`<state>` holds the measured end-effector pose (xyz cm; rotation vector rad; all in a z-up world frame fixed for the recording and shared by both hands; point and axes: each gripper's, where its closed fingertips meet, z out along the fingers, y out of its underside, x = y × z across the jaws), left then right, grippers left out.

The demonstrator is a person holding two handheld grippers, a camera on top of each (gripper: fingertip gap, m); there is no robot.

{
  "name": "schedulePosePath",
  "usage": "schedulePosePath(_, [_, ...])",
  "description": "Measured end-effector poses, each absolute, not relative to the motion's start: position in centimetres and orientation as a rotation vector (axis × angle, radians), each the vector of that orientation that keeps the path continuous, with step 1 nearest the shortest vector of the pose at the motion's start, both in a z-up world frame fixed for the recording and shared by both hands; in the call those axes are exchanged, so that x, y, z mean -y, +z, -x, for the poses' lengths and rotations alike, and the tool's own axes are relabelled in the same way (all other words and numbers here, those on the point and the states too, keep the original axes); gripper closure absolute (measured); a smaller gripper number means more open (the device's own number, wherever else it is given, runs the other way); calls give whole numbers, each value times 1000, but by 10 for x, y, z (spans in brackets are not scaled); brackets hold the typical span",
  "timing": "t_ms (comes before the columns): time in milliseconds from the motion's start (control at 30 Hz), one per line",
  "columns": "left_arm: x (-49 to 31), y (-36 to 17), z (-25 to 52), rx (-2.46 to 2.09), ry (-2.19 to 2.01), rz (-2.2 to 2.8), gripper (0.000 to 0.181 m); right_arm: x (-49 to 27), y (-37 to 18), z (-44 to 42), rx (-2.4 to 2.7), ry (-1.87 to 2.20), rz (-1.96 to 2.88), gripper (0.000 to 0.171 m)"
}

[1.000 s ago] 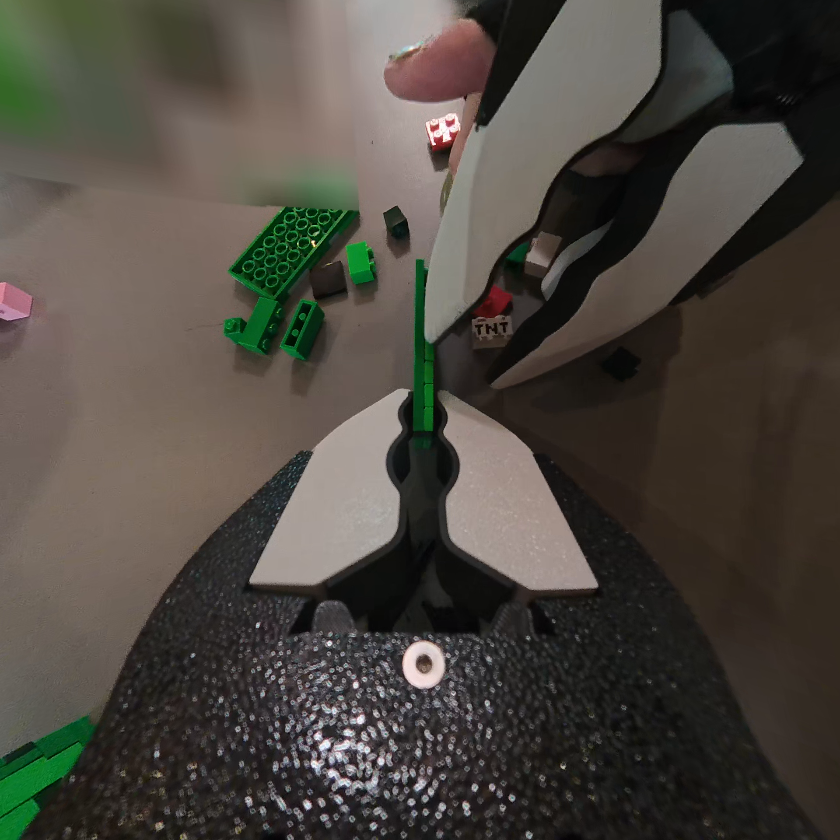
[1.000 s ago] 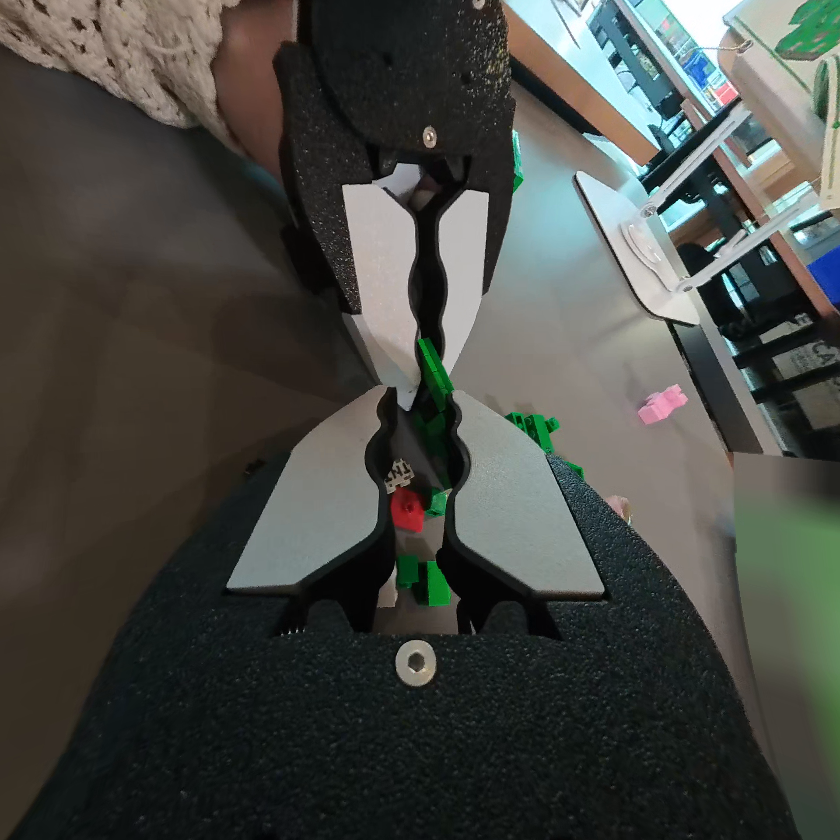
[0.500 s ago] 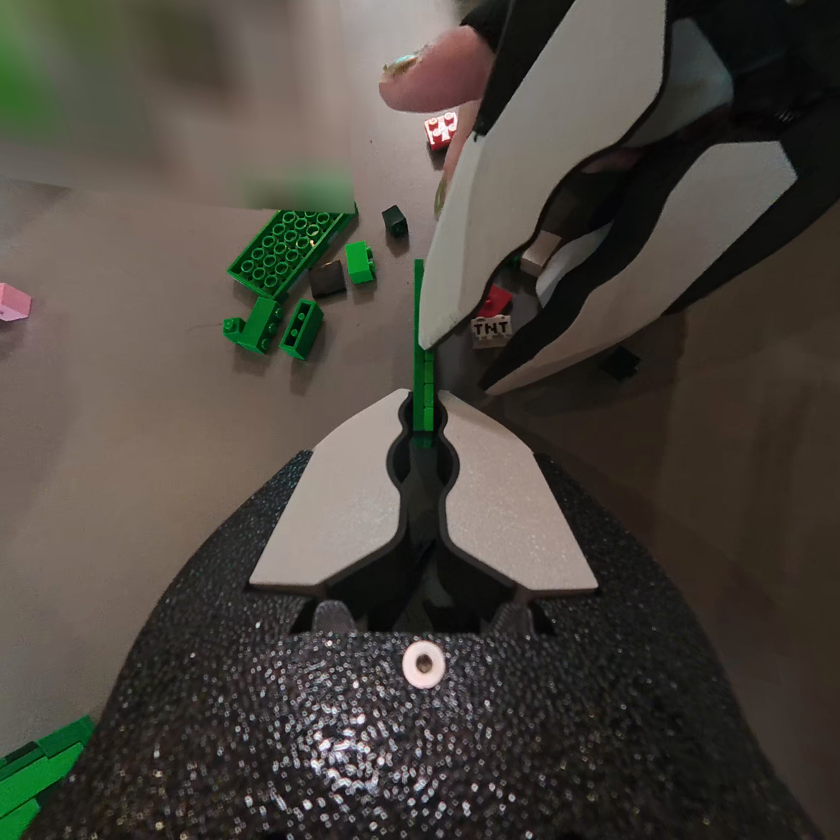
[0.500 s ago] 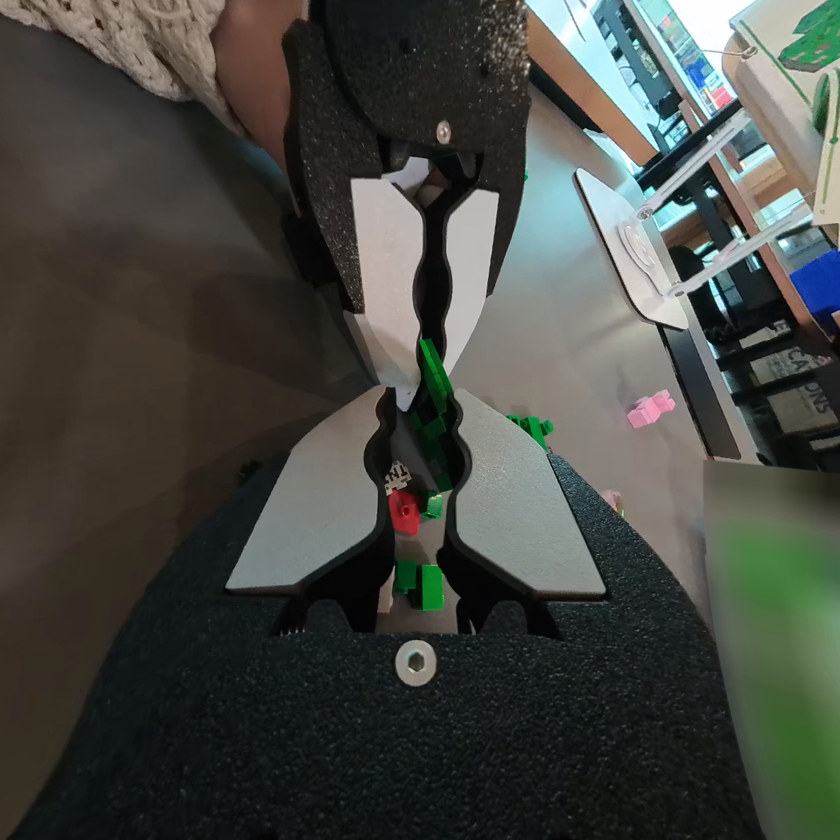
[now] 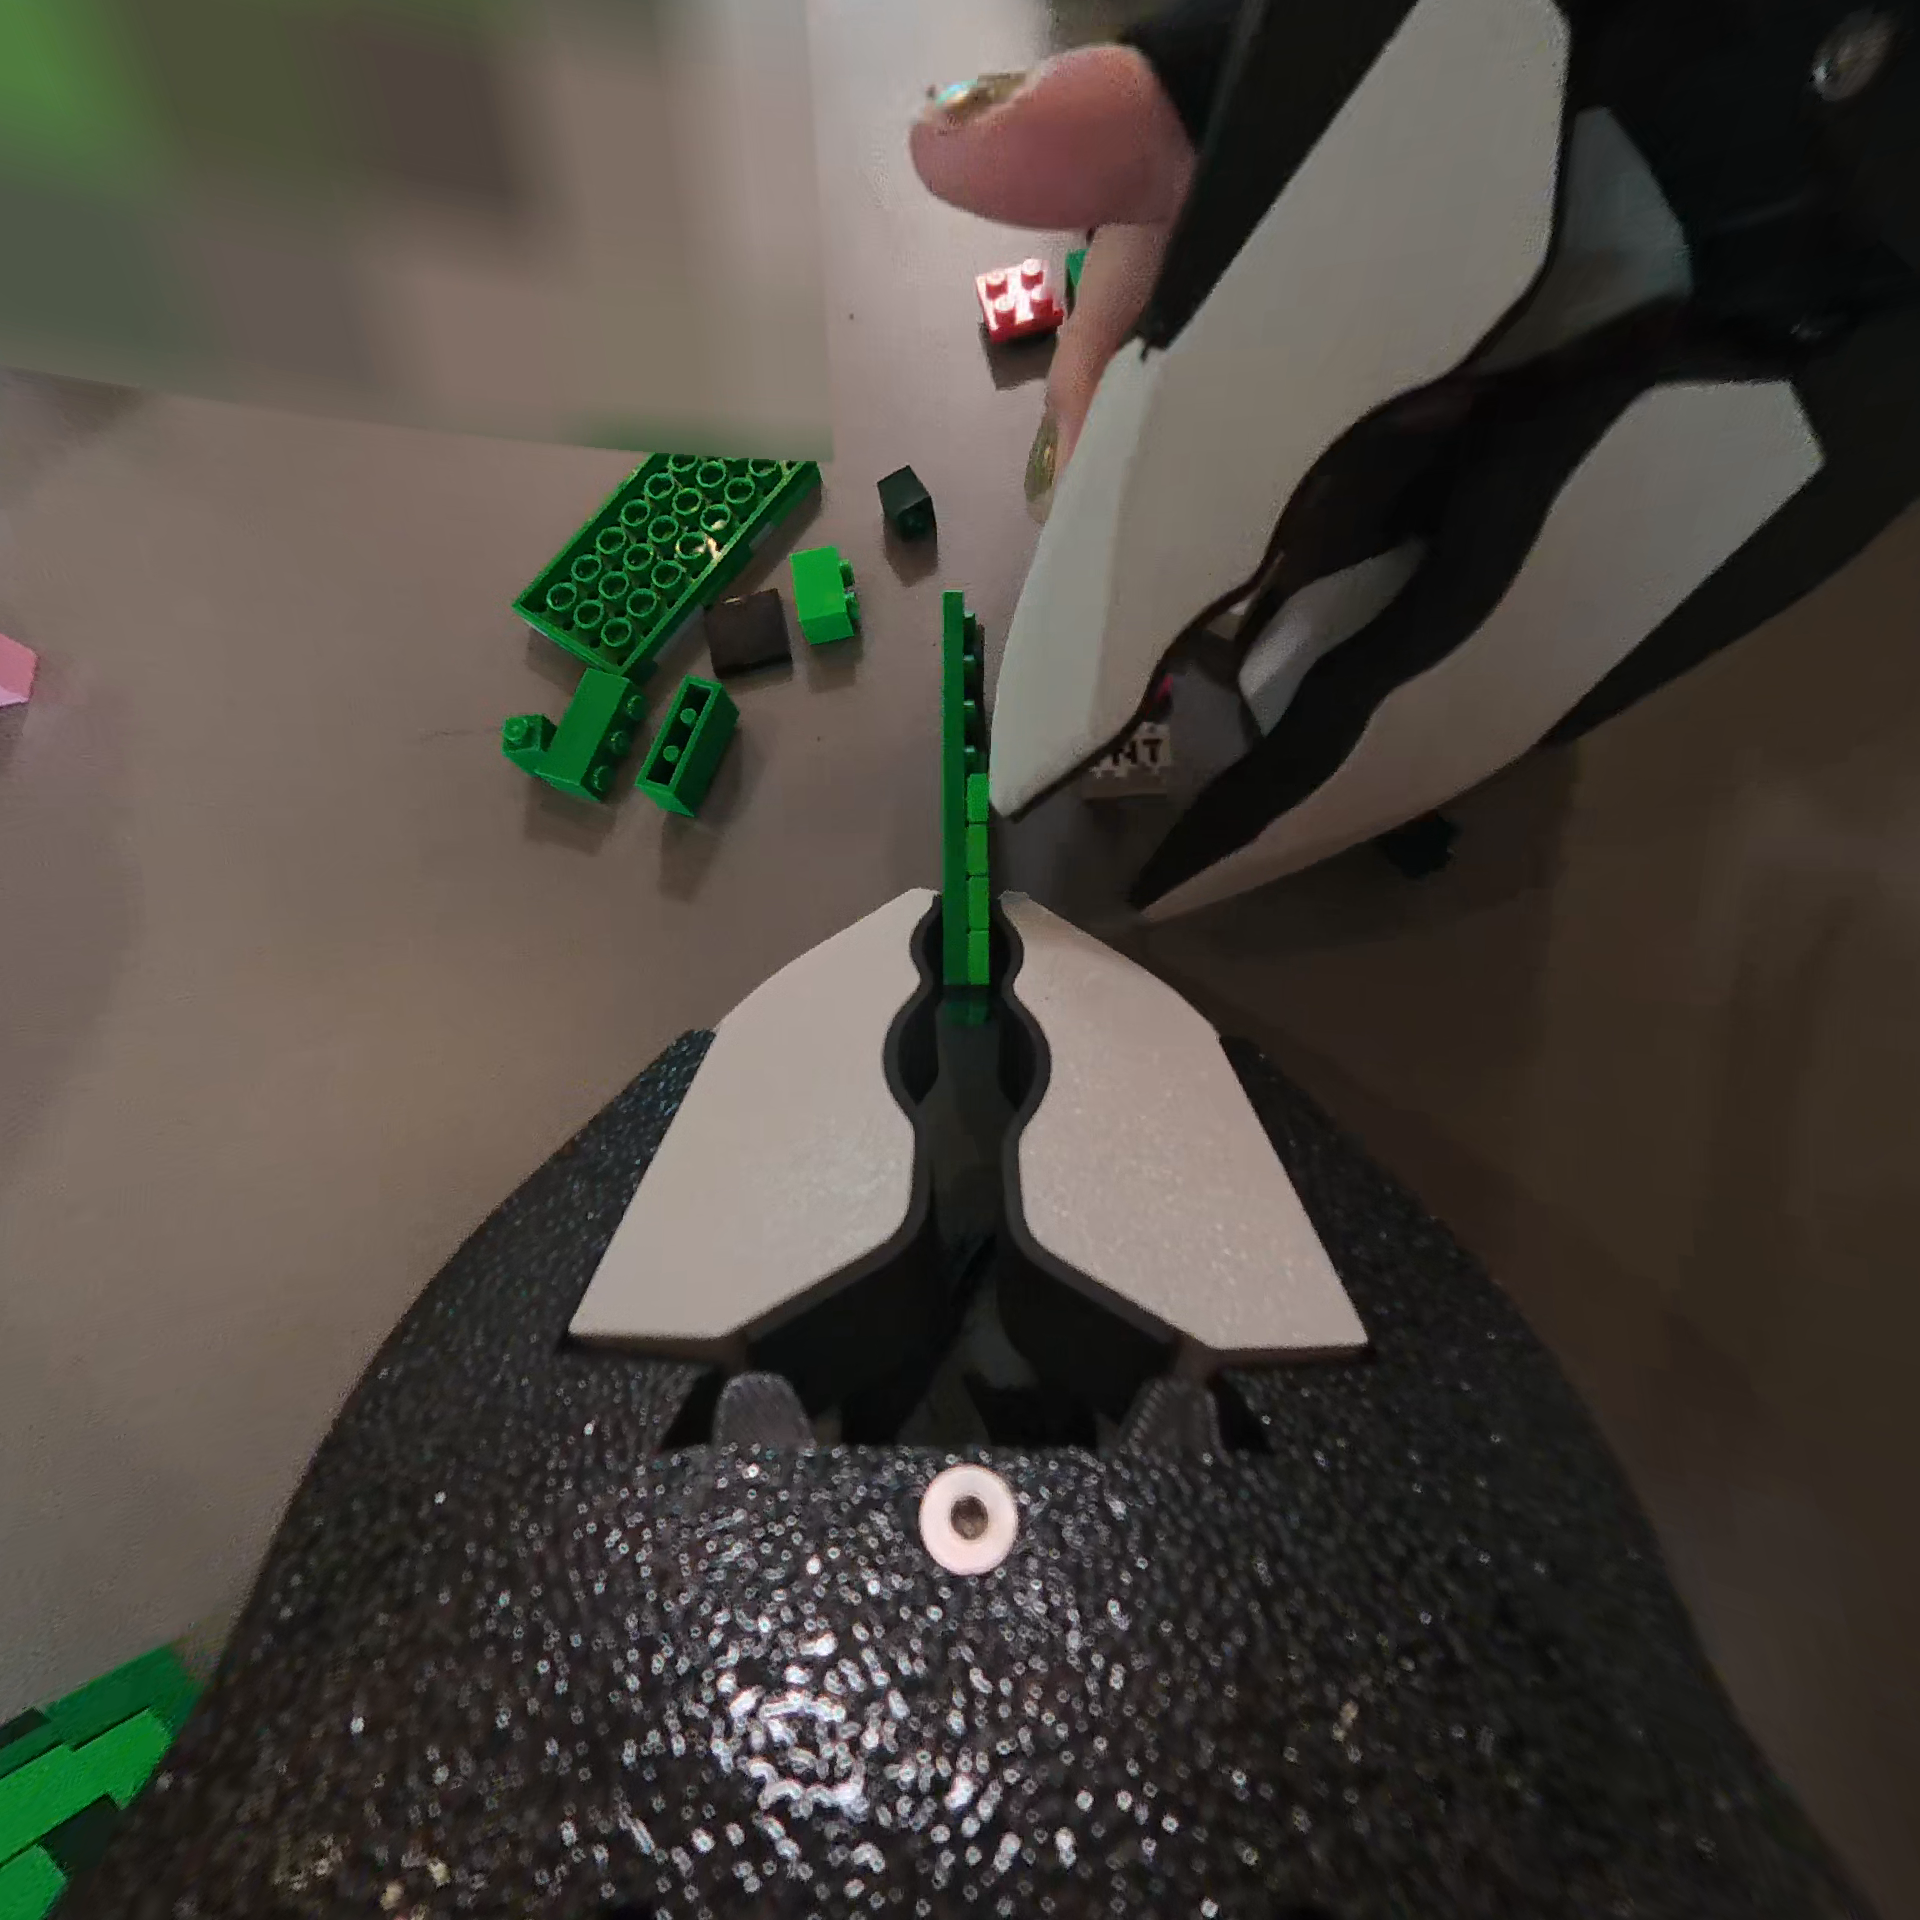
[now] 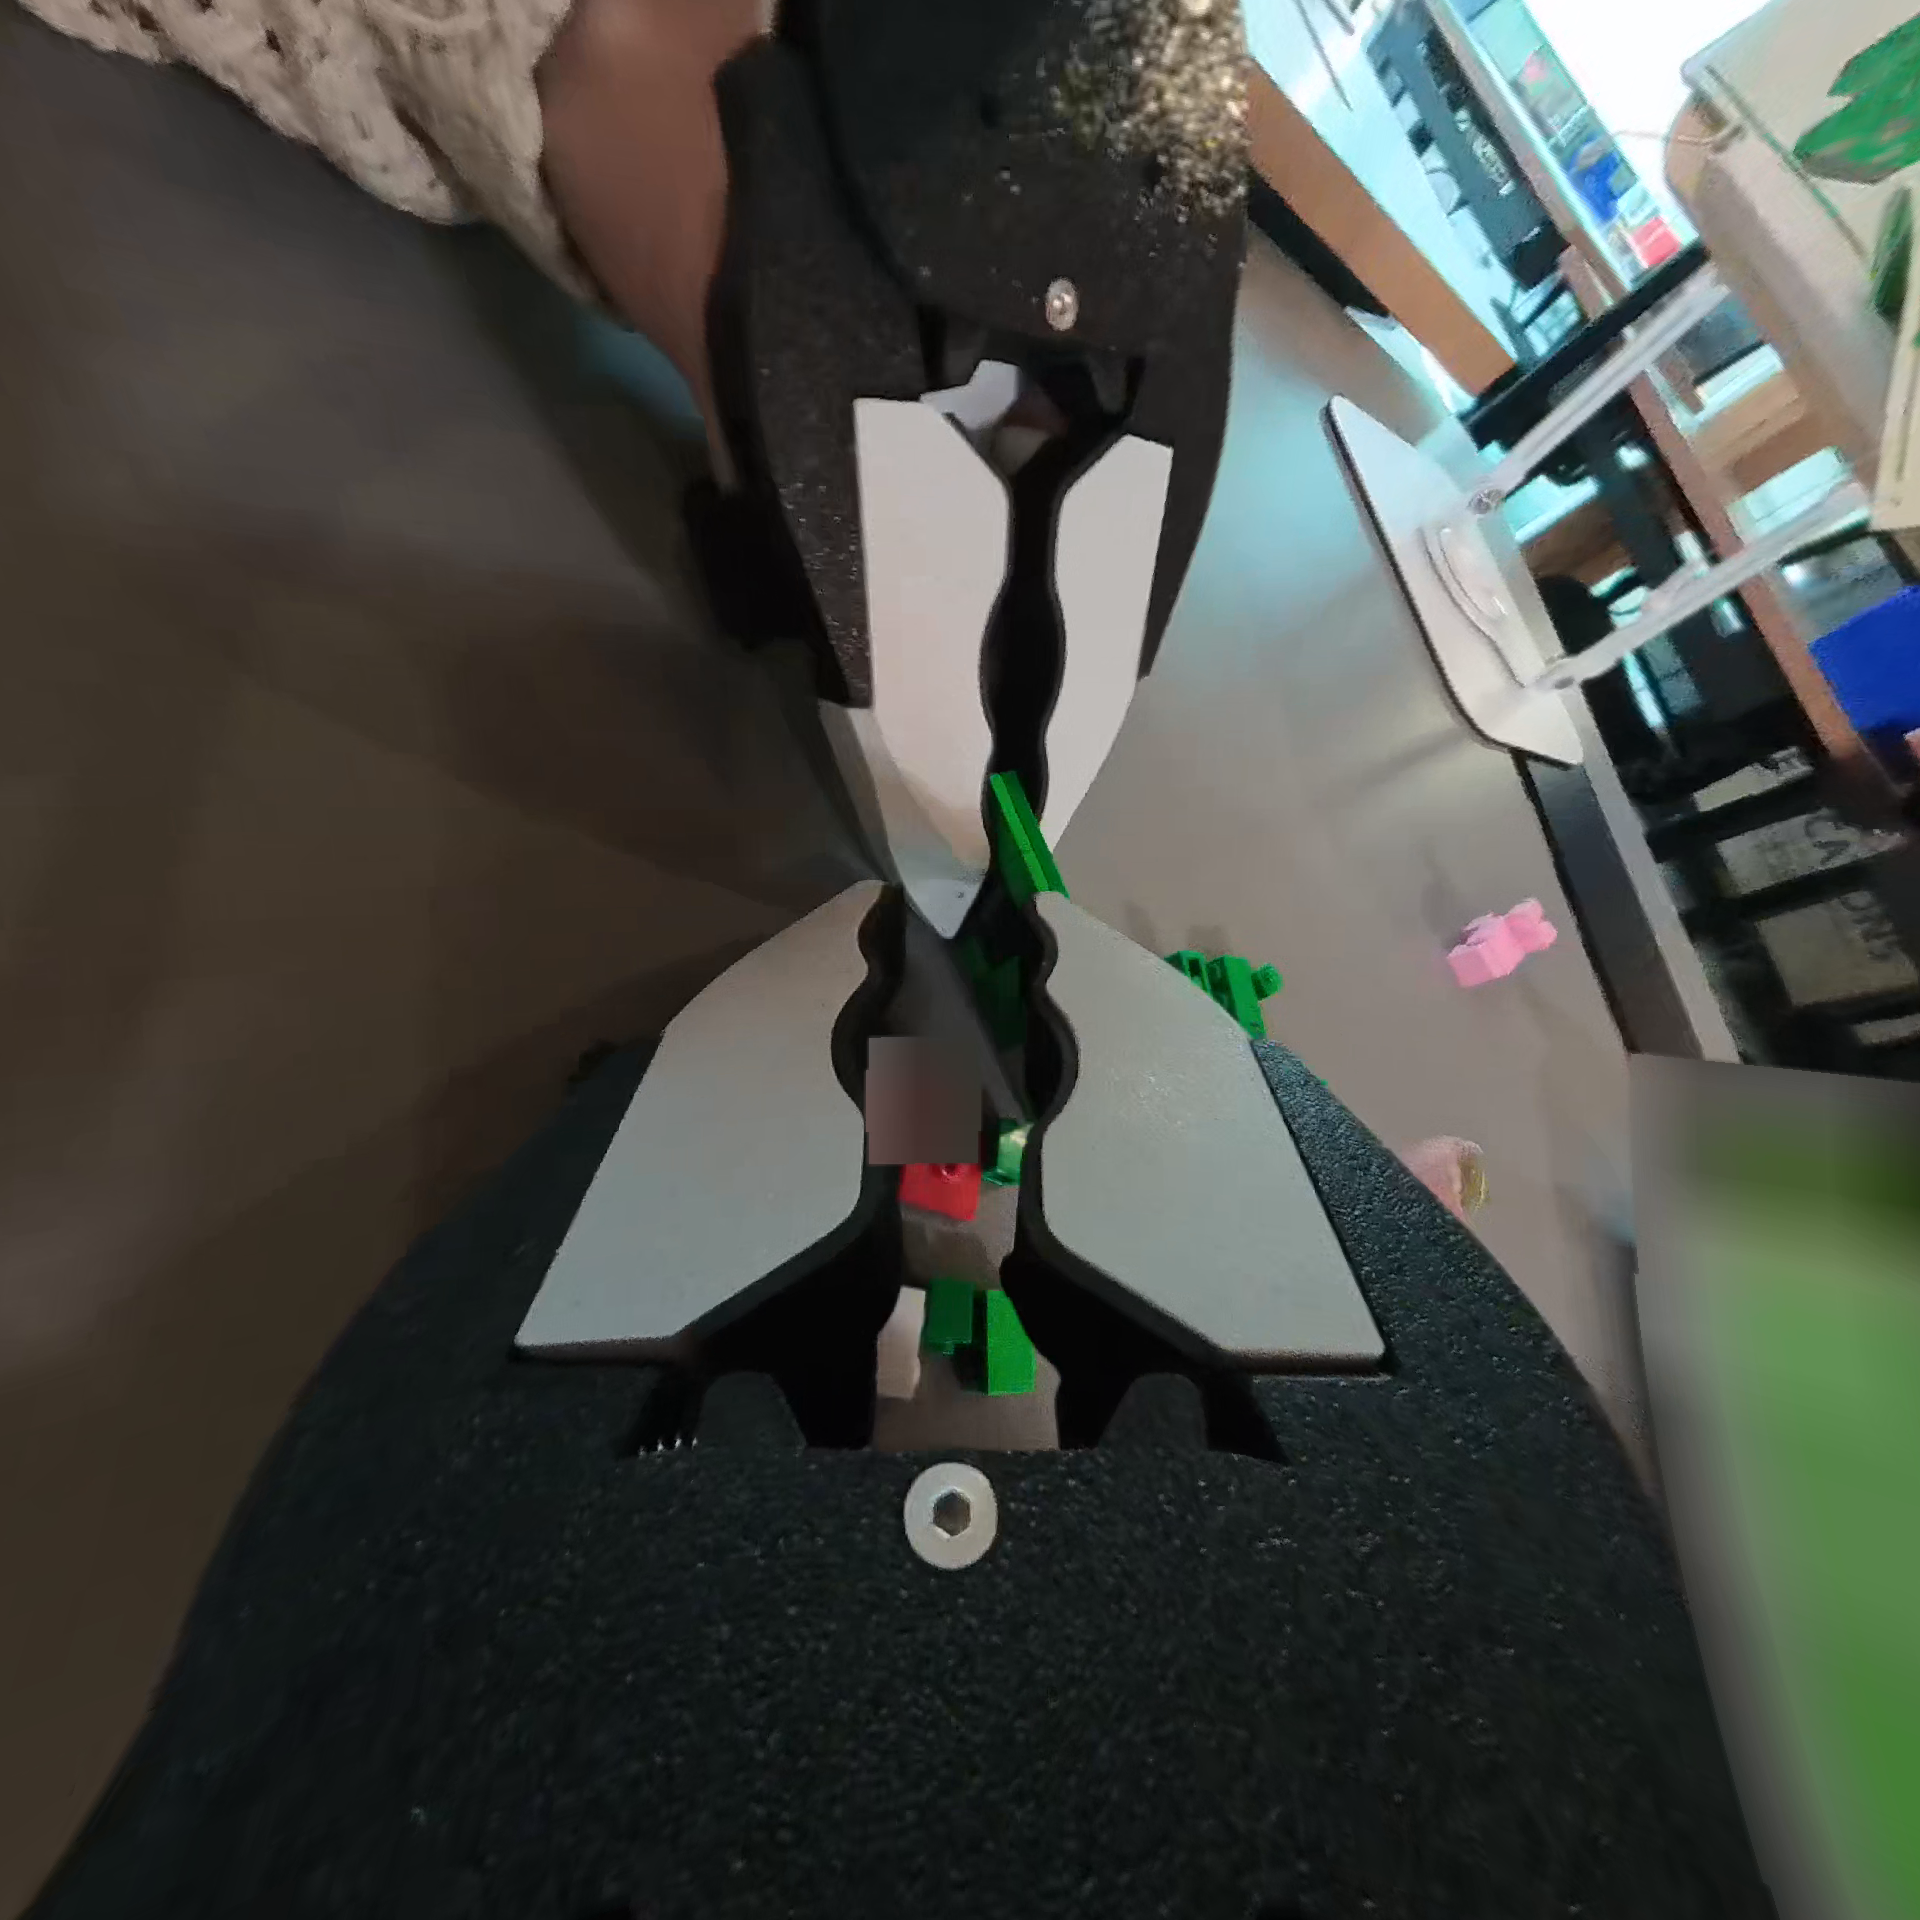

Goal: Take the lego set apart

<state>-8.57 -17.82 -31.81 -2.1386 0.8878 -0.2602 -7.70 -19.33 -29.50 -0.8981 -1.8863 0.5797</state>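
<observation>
Your left claw (image 5: 966, 914) is clamped on the near end of a thin green lego plate (image 5: 954, 748) carrying a row of small green tiles, held edge-up above the surface (image 5: 260, 987). Your right claw (image 5: 1070, 862) stands parted, 1 tip touching the tiles. If it pries off-centre, the plate could twist free or the tiles scatter.

- You have one small white brick (image 5: 1138, 750) on the table with black printed letters on its side; it is partly hidden, so only some of the letters show.
- In your right wrist view, the dark boxes (image 6: 1839, 935) on the far shelves carry pale lettering, too blurred to read.
</observation>
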Motion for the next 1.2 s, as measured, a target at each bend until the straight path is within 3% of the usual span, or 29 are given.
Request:
schedulePosePath(267, [178,-318,85,-886,-267,2139,175,187,-293,78,1858,596,946,141])
schedulePosePath(433, [178,-318,85,-872,-291,2143,175,189,-292,77,1850,621,940,148])
schedulePosePath(1200, [178,-318,85,-850,-322,2150,175,194,-296,77,1886,664,963,140])
